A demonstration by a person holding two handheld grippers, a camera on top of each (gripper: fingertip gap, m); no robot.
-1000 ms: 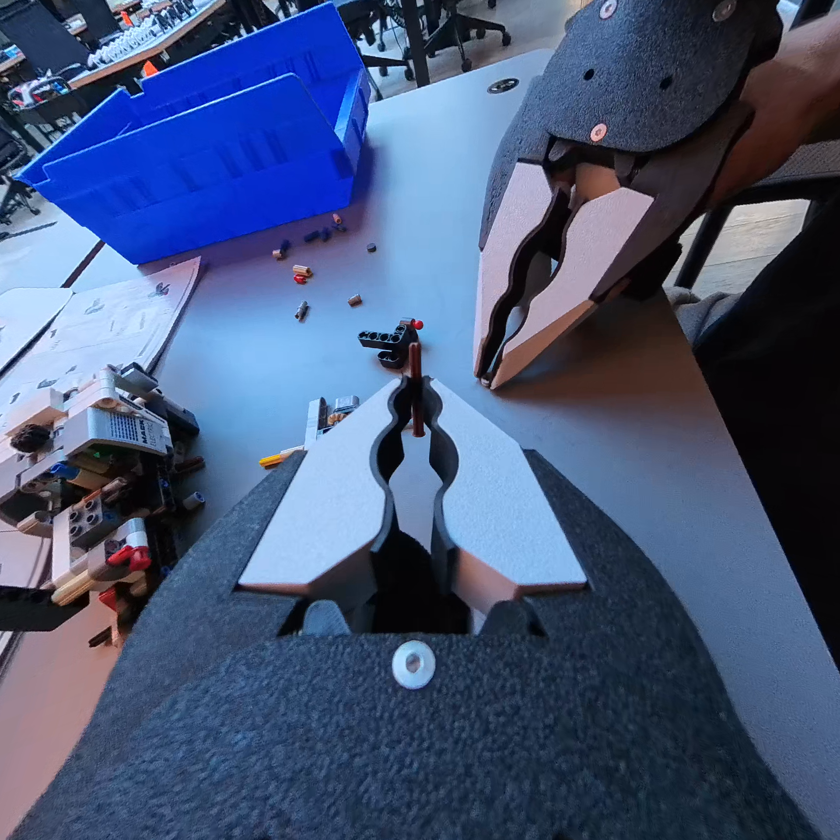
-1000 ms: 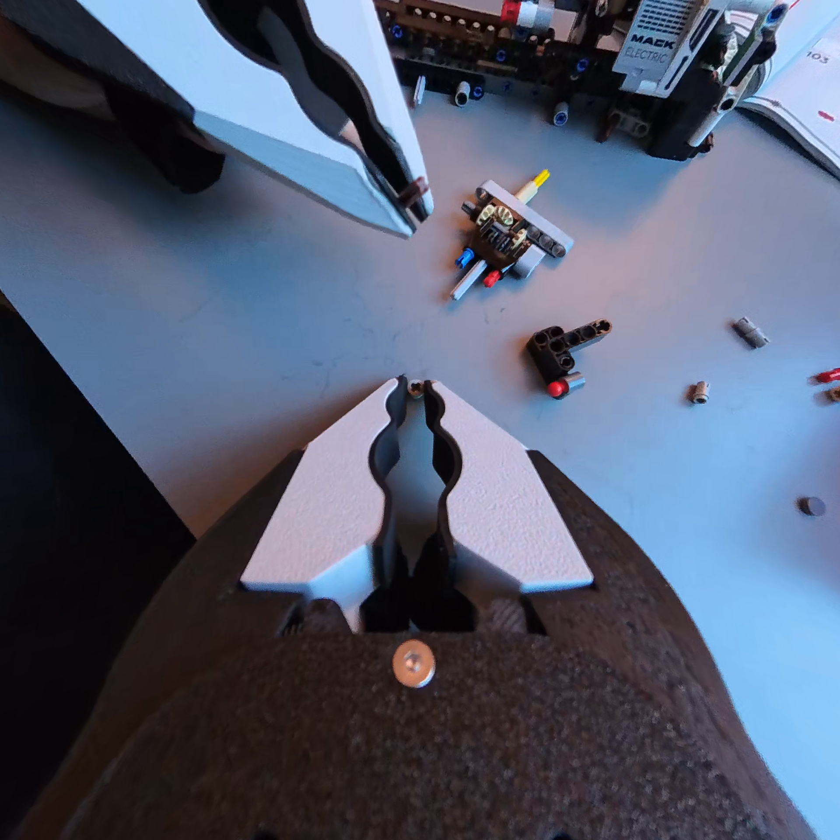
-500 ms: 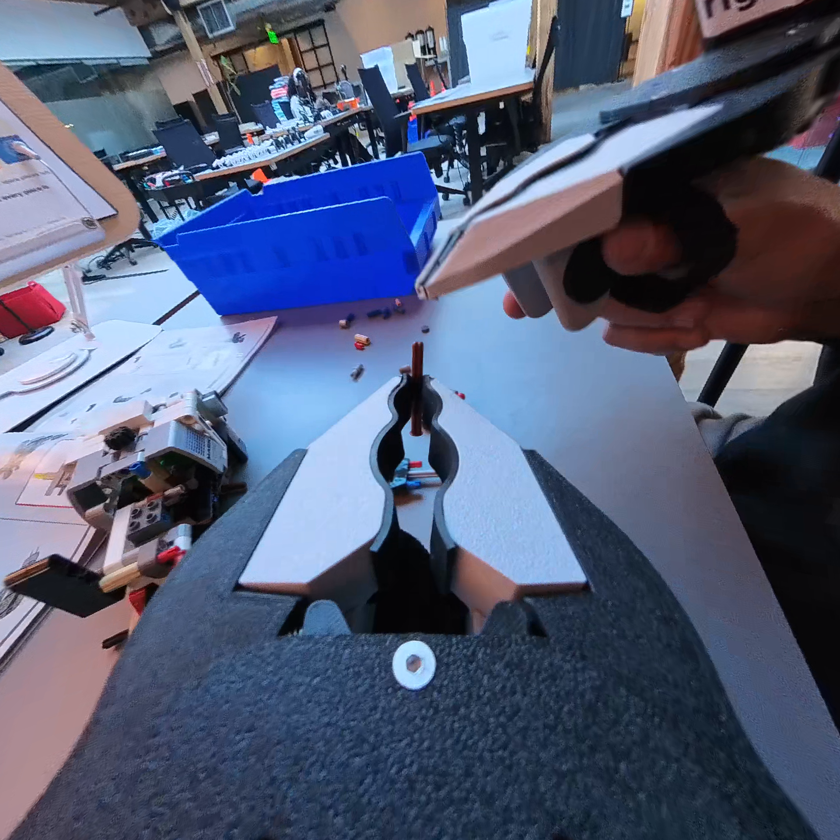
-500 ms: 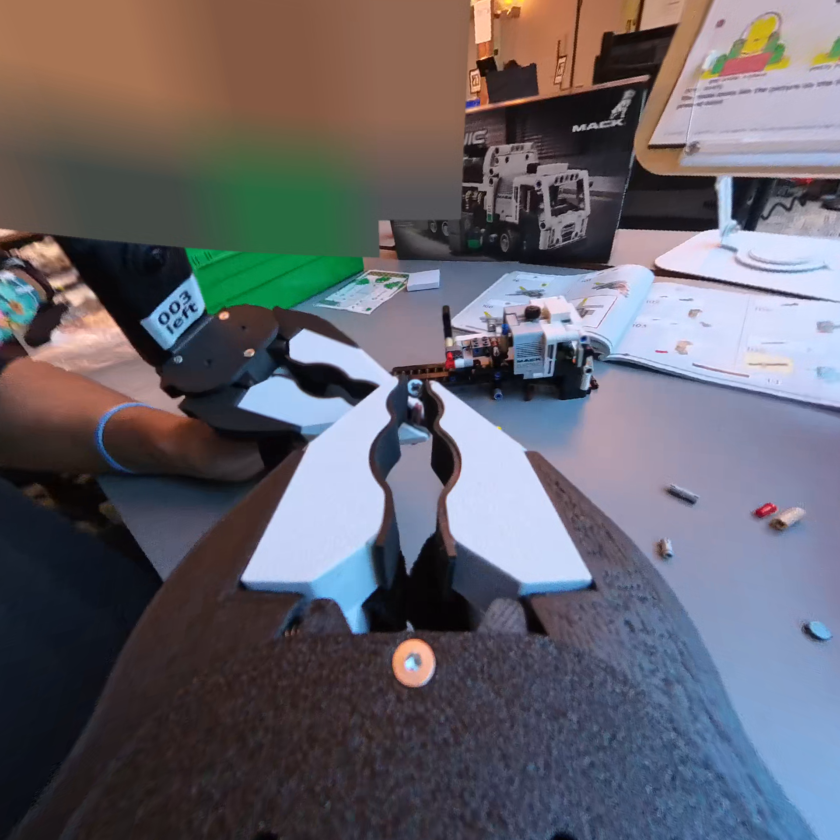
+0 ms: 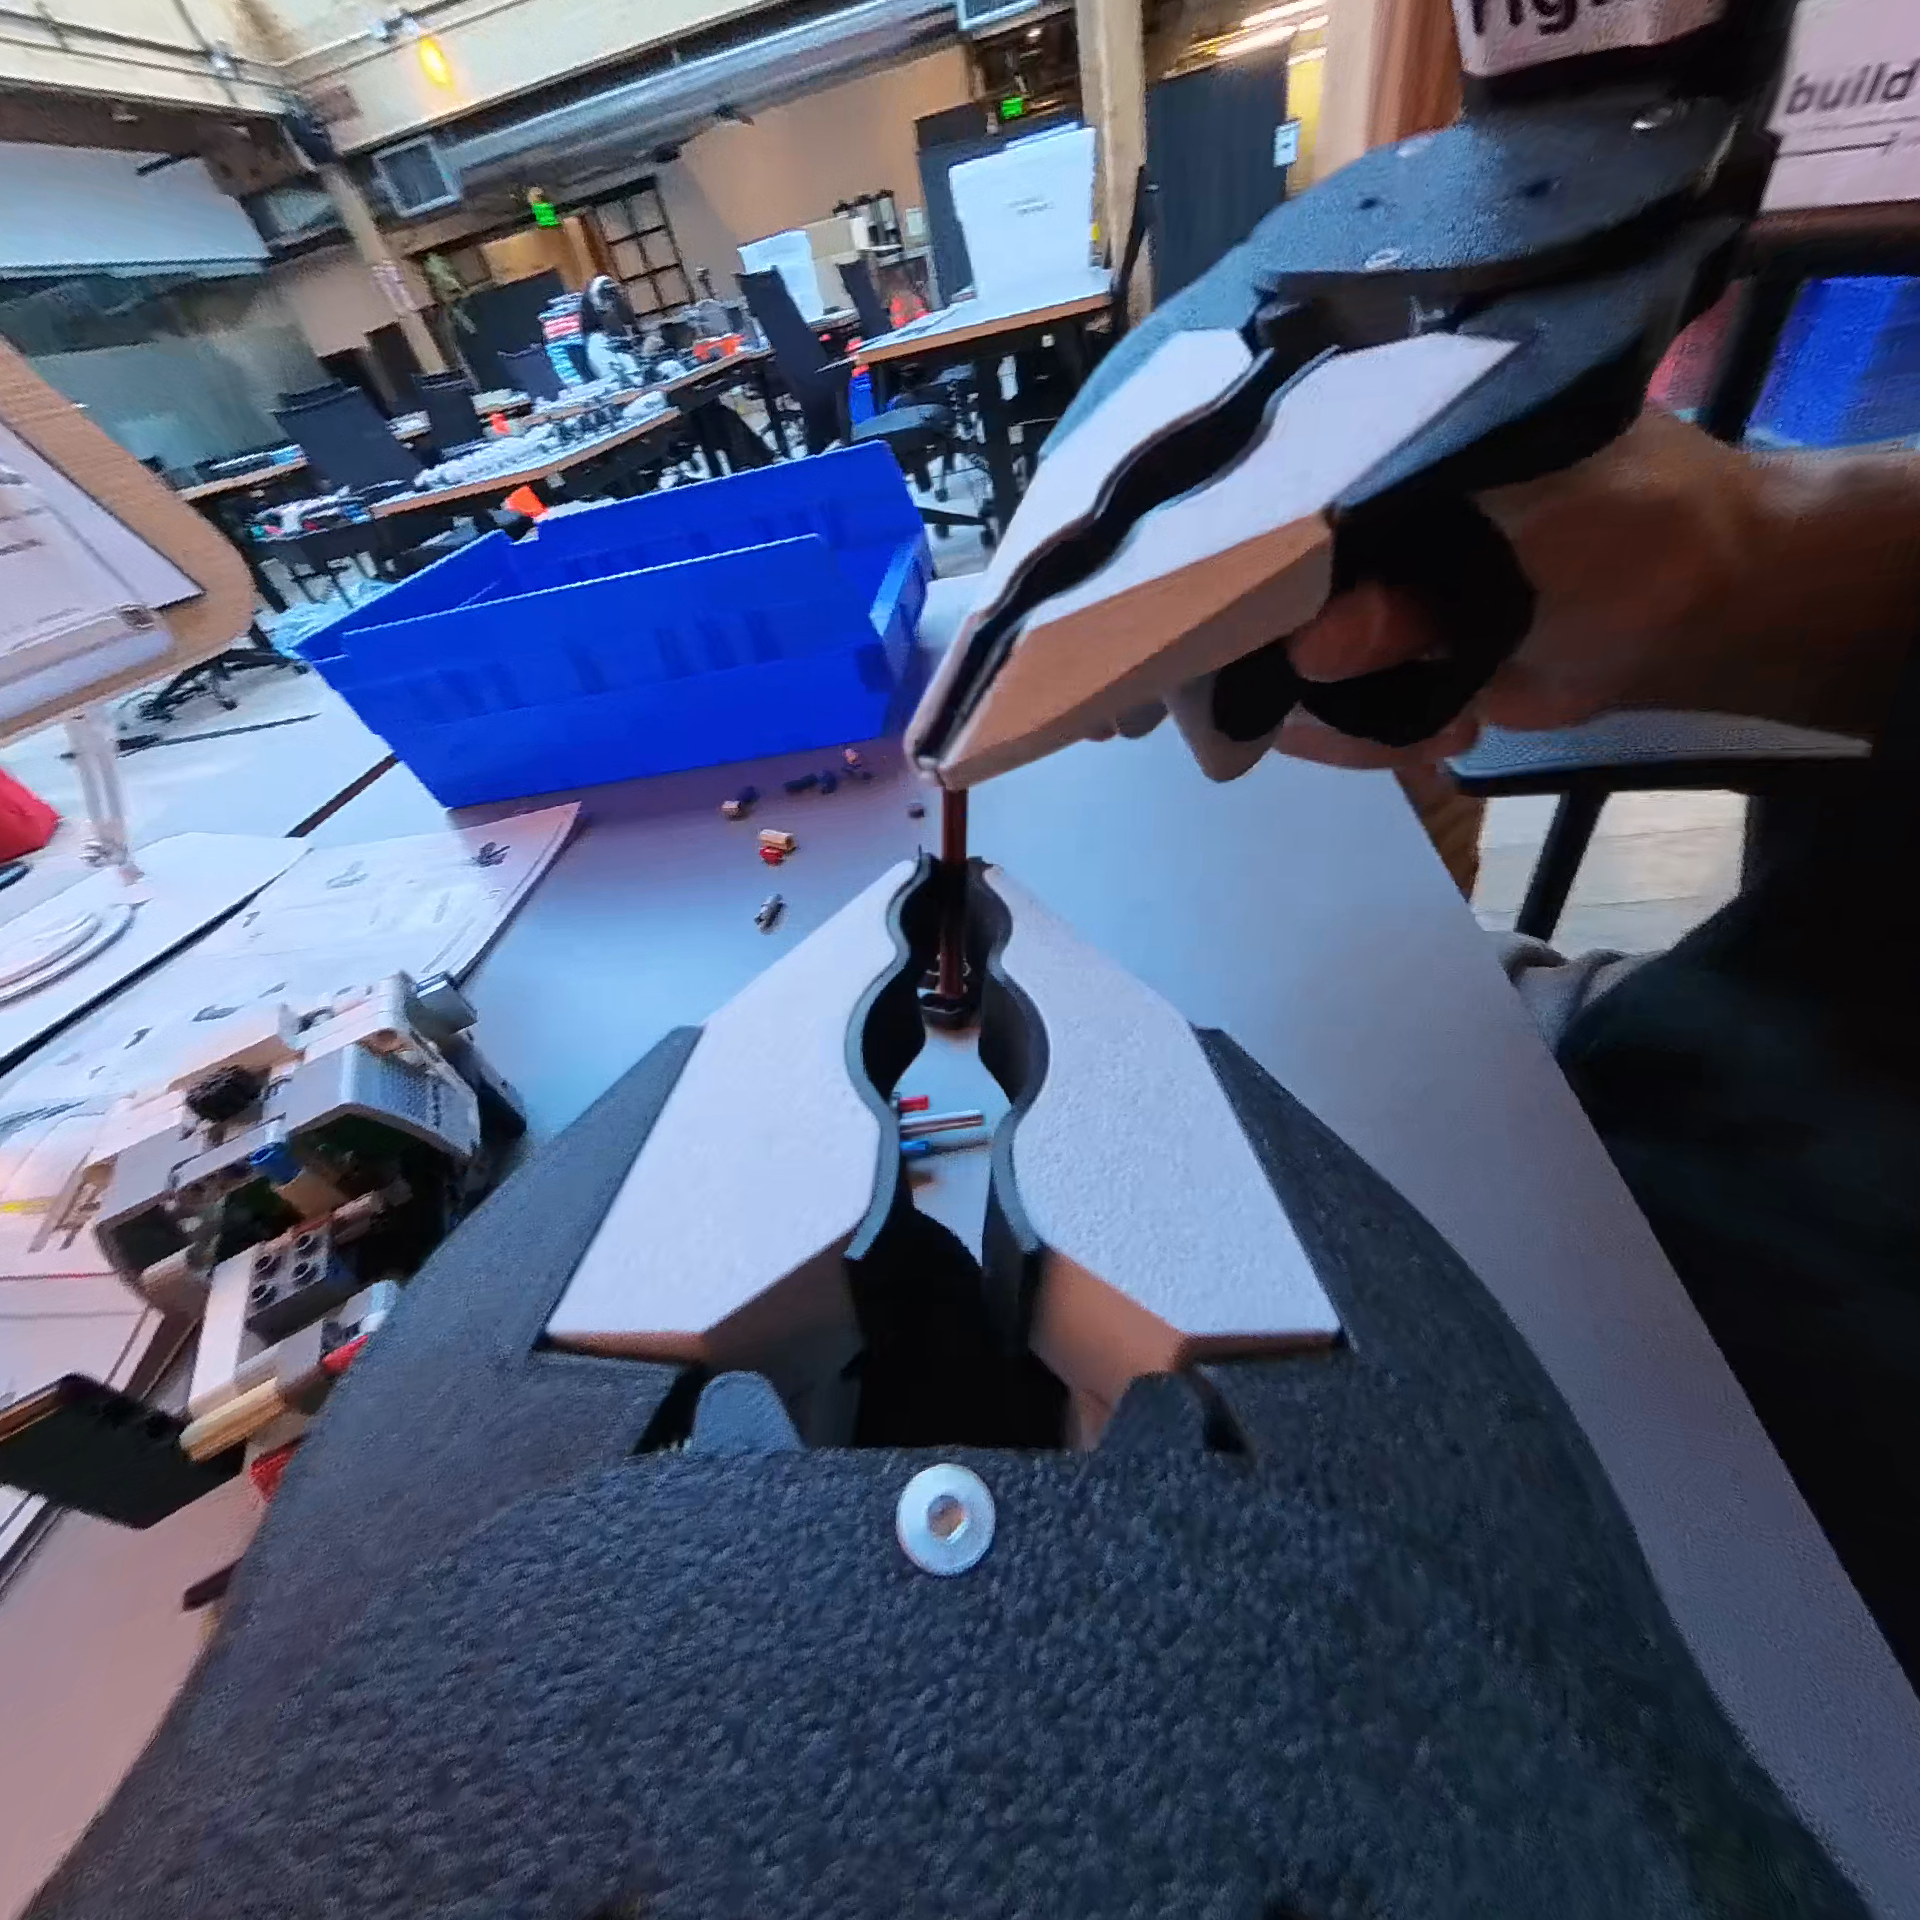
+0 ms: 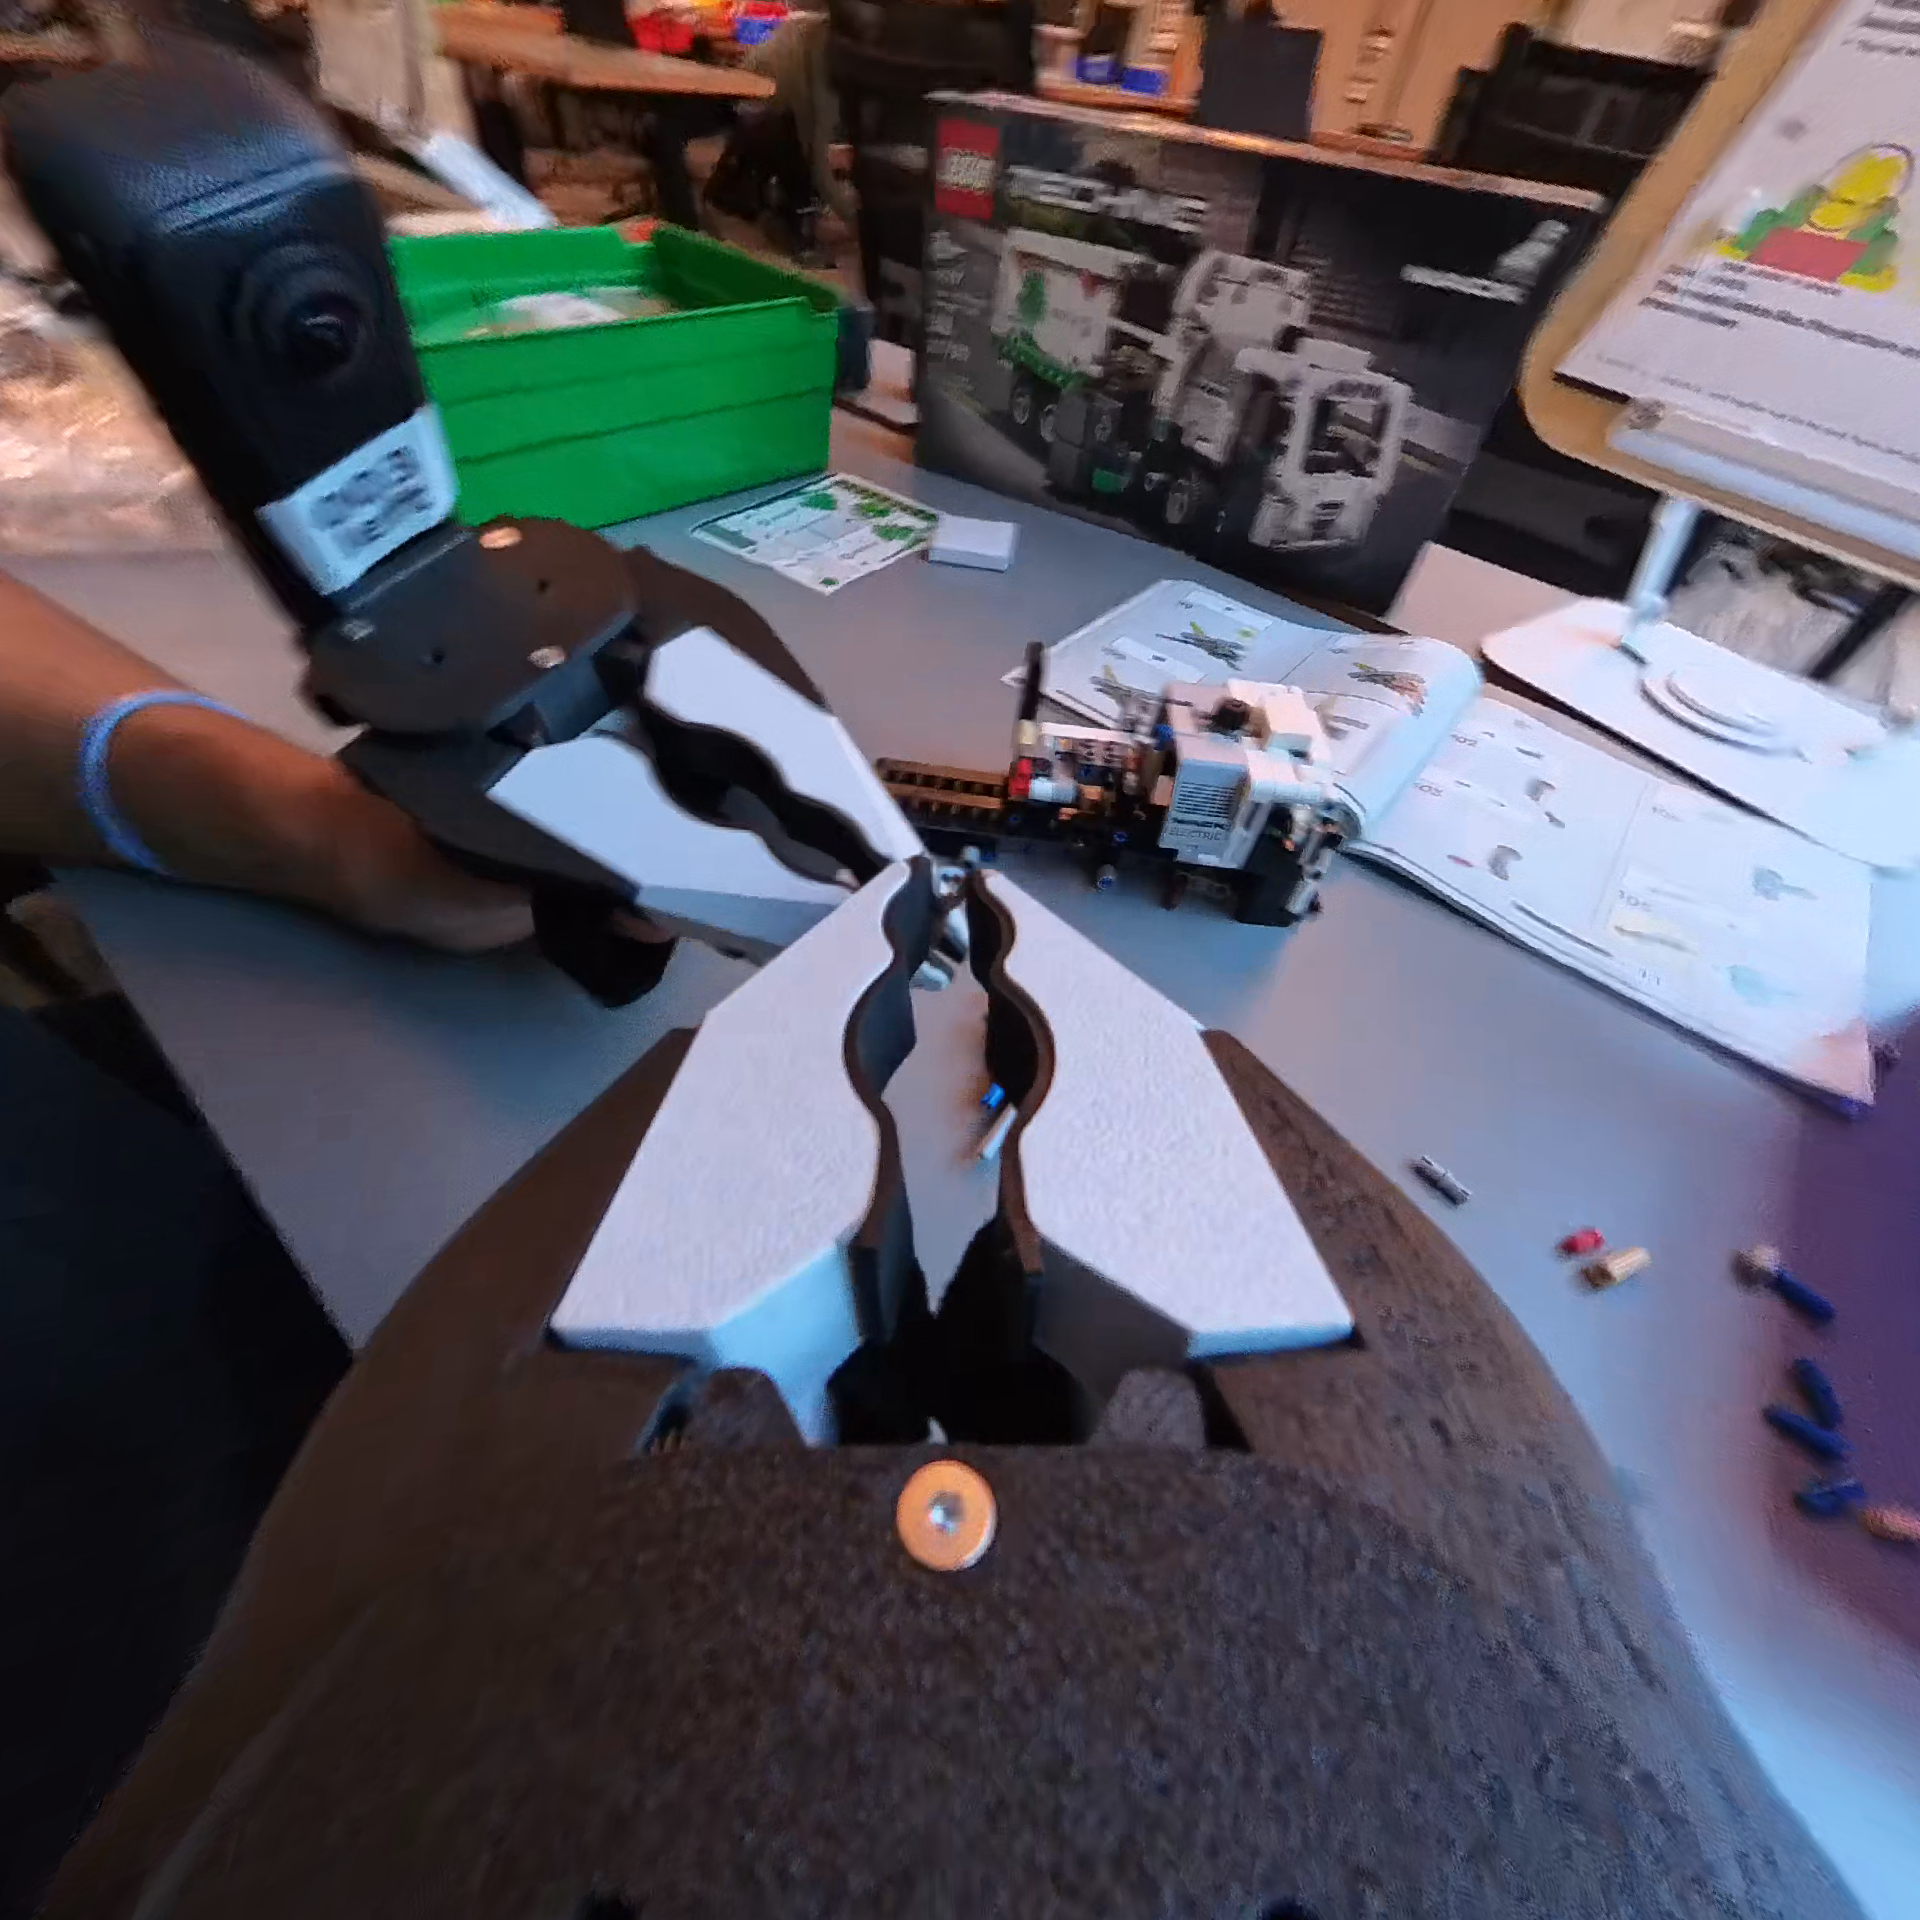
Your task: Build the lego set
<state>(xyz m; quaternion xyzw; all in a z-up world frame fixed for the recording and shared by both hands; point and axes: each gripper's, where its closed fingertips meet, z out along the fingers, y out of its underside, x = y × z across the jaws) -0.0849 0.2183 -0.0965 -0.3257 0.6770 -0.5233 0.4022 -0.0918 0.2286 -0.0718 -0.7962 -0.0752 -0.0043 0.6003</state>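
My left gripper (image 5: 948, 871) is shut on a dark red axle (image 5: 952, 831) and holds it upright above the grey table (image 5: 1195, 935). My right gripper (image 5: 928, 756) comes in from the upper right, and its tips meet the top end of the axle. In the right wrist view my right gripper (image 6: 943, 878) is shut on a small grey piece (image 6: 945, 906), with the left gripper (image 6: 883, 868) tip to tip against it. The partly built white truck (image 5: 291, 1143) stands at the left and also shows in the right wrist view (image 6: 1205, 790).
A blue bin (image 5: 644, 644) stands at the far side, with loose pins (image 5: 774, 842) before it. A green bin (image 6: 623, 384), the set's box (image 6: 1195, 343) and an open booklet (image 6: 1558, 831) lie beyond the truck. A small subassembly (image 5: 935, 1122) lies under the grippers. The partly built white truck (image 5: 291, 1143) is about 15 centimetres from both grippers' fingertips.
Both grippers have lifted off the table and tilted up. The right gripper has swung round and brought its tips onto the top of the axle held in the left gripper.
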